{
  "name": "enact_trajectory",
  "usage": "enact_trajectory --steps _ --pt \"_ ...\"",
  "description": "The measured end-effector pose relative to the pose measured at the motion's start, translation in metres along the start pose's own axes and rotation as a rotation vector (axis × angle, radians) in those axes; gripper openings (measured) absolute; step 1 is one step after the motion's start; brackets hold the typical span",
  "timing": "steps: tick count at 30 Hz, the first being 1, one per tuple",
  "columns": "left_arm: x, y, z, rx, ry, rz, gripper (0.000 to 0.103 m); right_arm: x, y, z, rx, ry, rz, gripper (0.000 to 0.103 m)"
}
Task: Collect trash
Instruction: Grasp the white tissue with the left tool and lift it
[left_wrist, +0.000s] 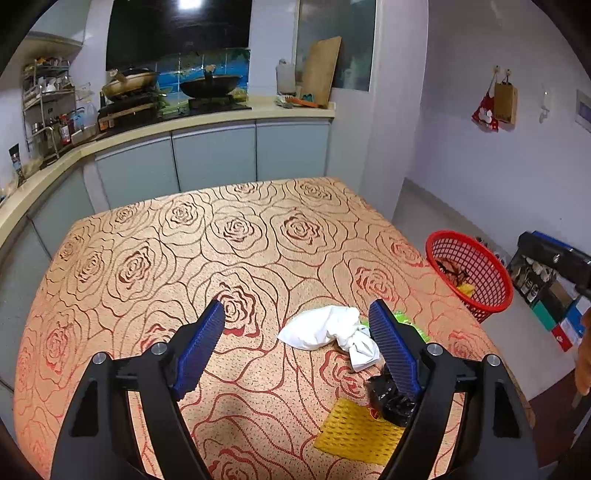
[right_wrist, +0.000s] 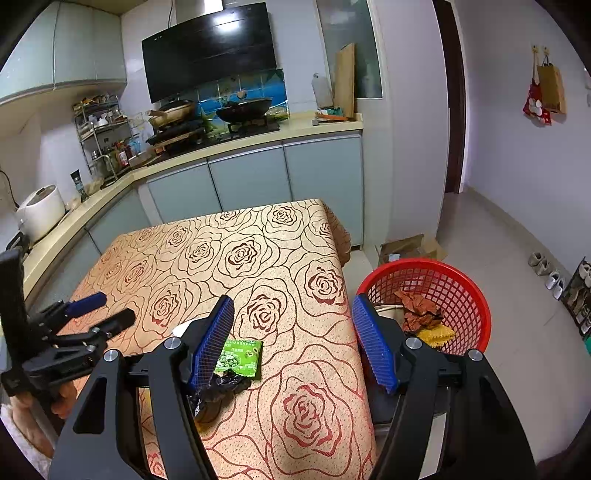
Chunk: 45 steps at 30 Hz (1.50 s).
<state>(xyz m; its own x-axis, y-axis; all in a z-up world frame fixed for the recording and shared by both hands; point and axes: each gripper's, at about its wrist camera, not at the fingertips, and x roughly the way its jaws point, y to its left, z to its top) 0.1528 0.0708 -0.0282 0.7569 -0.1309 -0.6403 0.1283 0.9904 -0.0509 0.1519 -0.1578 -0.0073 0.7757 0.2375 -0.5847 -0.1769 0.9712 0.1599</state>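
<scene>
Left claw (left_wrist: 297, 317) open, white wad (left_wrist: 327, 330) between its jaws, untouched

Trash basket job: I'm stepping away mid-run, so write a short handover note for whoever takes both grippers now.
Left gripper: jaws open, empty, above the white bag.
Right gripper: jaws open, empty, over the table's edge beside the red basket.
On the table: white bag, black wrapper, yellow mesh pad, green snack packet.
Done: brown and yellow scraps lie in the basket.
Left: those four pieces.
</scene>
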Motion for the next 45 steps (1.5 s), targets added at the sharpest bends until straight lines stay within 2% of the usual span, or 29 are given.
enact_trajectory --steps 8,13,23,25,28,32,39,45 --pt "0.032 -0.009 -0.005 0.003 0.062 -0.046 0.077 0.009 -0.005 0.000 0.006 0.017 -0.009 0.065" --pt "0.051 -0.021 -0.002 0.032 0.085 -0.026 0.077 0.012 -0.011 0.000 0.020 0.022 -0.016 0.065" --pt "0.077 -0.033 -0.004 0.076 0.125 -0.035 0.077 0.018 -0.022 -0.001 0.041 0.036 -0.033 0.065" --pt "0.080 -0.034 -0.005 0.083 0.134 -0.031 0.068 0.019 -0.023 -0.001 0.043 0.037 -0.034 0.065" --pt "0.093 -0.034 -0.009 0.090 0.196 -0.005 0.055 0.019 -0.024 -0.001 0.044 0.039 -0.033 0.065" --pt "0.097 -0.031 -0.009 0.071 0.202 -0.024 0.053 0.020 -0.024 -0.001 0.043 0.036 -0.037 0.065" --pt "0.096 -0.033 -0.011 0.082 0.207 -0.047 0.028 0.023 -0.024 -0.002 0.035 0.043 -0.032 0.065" --pt "0.091 -0.024 -0.011 0.061 0.203 -0.038 0.019 0.026 -0.017 -0.004 0.022 0.056 -0.020 0.065"
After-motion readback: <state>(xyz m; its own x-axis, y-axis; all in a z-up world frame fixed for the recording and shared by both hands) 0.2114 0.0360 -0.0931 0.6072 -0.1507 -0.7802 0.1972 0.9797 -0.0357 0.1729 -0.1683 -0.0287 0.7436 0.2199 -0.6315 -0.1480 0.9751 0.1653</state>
